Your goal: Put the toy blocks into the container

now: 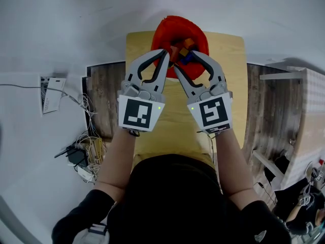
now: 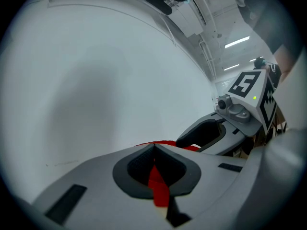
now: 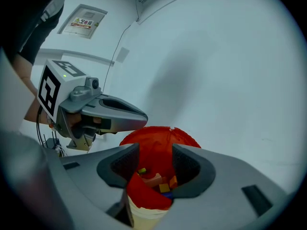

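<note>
Blocks: inside red container at far end of worktop, just ahead of and below both tools; right tool apart, empty, facing the opening; left tool together, empty, beside left rim.

Left gripper, right gripper crowd container mouth.

No readable text. Wall notice: print too small to make out.
</note>
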A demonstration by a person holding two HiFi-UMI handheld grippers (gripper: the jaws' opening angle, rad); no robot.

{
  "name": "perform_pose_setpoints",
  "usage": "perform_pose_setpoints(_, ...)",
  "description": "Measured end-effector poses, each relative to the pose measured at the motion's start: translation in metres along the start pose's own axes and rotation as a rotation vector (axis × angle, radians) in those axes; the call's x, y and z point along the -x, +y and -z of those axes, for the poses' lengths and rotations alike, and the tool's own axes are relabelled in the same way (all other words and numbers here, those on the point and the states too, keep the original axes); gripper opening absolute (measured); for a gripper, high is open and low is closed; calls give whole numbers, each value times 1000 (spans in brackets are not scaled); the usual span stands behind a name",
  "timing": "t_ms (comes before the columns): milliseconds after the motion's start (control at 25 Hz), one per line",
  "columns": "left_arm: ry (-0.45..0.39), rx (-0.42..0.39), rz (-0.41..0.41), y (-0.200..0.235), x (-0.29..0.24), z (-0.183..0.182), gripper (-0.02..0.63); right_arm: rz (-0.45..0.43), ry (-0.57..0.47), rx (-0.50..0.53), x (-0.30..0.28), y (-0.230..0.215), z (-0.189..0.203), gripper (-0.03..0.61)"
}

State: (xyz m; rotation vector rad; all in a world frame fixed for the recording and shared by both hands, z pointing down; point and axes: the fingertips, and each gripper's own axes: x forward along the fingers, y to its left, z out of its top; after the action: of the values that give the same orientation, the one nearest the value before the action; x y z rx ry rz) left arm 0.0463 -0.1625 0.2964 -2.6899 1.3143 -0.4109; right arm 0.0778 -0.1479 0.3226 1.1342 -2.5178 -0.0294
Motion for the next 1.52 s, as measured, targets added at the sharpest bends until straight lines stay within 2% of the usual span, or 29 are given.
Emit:
perform_pose_setpoints(160, -3, 10, 6, 0, 1, 1, 9, 20, 11, -20, 0, -5, 2, 210)
perform_pose_setpoints(200, -2, 11, 6, 0, 1, 1, 9, 31, 18, -15, 2, -6, 2, 175)
perform_pose_setpoints(240, 0, 12, 6, 0, 1, 2, 9, 37, 23, -11, 4, -7, 3, 31)
perform_pose_setpoints(480, -1, 1, 21, -4, 1, -1, 9, 22, 1, -12, 9, -4, -3, 29)
perform_pose_setpoints(800, -33, -53, 10, -3, 23, -19, 9, 32, -68, -32, 23, 4, -30, 29)
perform_pose_setpoints(1200, -58, -73, 24, -11, 83, -32, 9, 6, -140, 7, 44, 62, -66, 29)
perform_pose_setpoints(1520, -85, -79, 9, 6, 125, -39, 9, 7, -203, -50, 61, 95, -96, 31)
